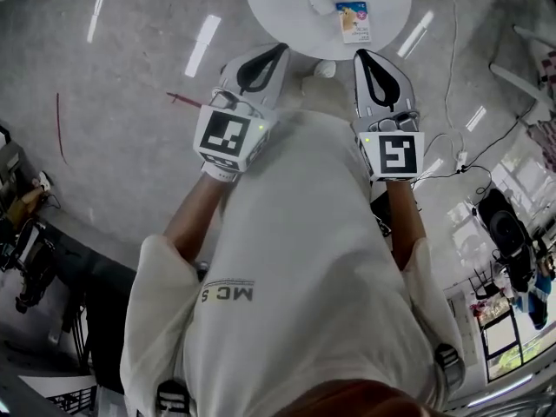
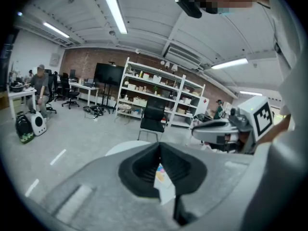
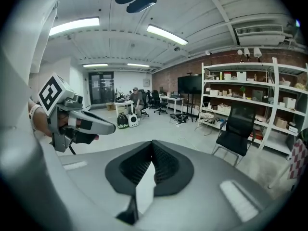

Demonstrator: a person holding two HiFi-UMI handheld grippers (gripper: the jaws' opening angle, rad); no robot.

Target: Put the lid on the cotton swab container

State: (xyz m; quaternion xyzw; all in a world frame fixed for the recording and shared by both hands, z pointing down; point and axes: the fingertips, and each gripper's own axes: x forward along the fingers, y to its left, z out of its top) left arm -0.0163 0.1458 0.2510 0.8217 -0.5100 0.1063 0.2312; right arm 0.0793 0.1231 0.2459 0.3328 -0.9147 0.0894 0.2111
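**While Both Grippers Are Hanging Clenched, the Swab Things Are Waiting Ahead**

As the person is standing over the round white surface (image 1: 278, 7), both grippers are being held up close to the chest, side by side and well apart. The left gripper (image 2: 159, 146) is clenched on nothing, its jaws meeting at the tips. The right gripper (image 3: 152, 143) is pressed together the same way and is just as empty.

A small printed box (image 1: 354, 22) is lying flat on the surface, ahead of the right gripper and well beyond its tips. A little round white piece (image 1: 325, 69) is sitting between the two grippers, just ahead of them. I cannot tell which is the container and which the lid; both are too small to read.

To my eye, either piece is going to be light, thin plastic or card: stiff enough to pinch, but slick and easy to skid or crush. I would be taking the lid by its opposite edges, gently, while the other gripper is steadying the container's sides.
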